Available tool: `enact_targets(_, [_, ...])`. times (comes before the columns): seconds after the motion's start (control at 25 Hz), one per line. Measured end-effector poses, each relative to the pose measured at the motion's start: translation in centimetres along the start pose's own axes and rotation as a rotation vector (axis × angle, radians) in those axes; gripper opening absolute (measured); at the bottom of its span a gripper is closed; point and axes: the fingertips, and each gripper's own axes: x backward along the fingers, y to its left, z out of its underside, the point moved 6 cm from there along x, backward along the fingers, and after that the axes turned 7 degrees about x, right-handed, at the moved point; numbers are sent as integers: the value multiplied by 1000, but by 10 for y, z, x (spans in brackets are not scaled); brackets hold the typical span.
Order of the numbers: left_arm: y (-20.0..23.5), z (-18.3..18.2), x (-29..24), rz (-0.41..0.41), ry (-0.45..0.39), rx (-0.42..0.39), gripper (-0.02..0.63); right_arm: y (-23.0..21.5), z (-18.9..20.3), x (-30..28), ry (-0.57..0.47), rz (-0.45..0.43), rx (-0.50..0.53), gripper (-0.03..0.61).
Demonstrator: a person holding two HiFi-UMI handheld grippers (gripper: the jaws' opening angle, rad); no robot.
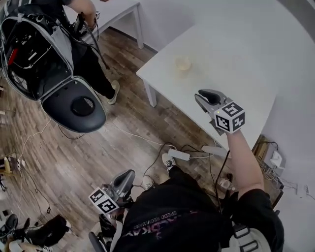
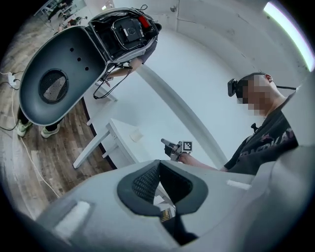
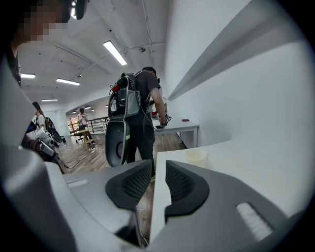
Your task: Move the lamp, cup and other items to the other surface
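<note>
A pale cup stands alone on the white table at the right of the head view. It also shows in the right gripper view as the cup and, small, in the left gripper view as the cup. My right gripper hovers over the table's near part, short of the cup, its jaws a little apart with nothing between them. Low at my left side, over the wooden floor, my left gripper has its tips together and holds nothing. No lamp is in view.
Another person with an open backpack and a large dark oval shell stands at the upper left beside a second white table. Power strips and cables lie on the floor by the table's leg. A white wall runs behind the table.
</note>
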Motion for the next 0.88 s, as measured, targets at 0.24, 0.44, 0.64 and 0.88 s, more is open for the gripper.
enact_targets(0.24, [6, 3, -1, -56, -44, 17, -5, -67, 3, -50, 109, 7, 186, 81])
enact_targets(0.44, [10, 4, 5, -103, -68, 32, -5, -113, 4, -93, 276, -11, 500, 60])
enact_targets(0.64, [11, 7, 9, -146, -76, 40, -5, -128, 16, -133, 501, -122, 839, 100])
enact_targets(0.88, [19, 13, 12, -181, -75, 77, -5, -133, 24, -176, 639, -200, 1124, 118])
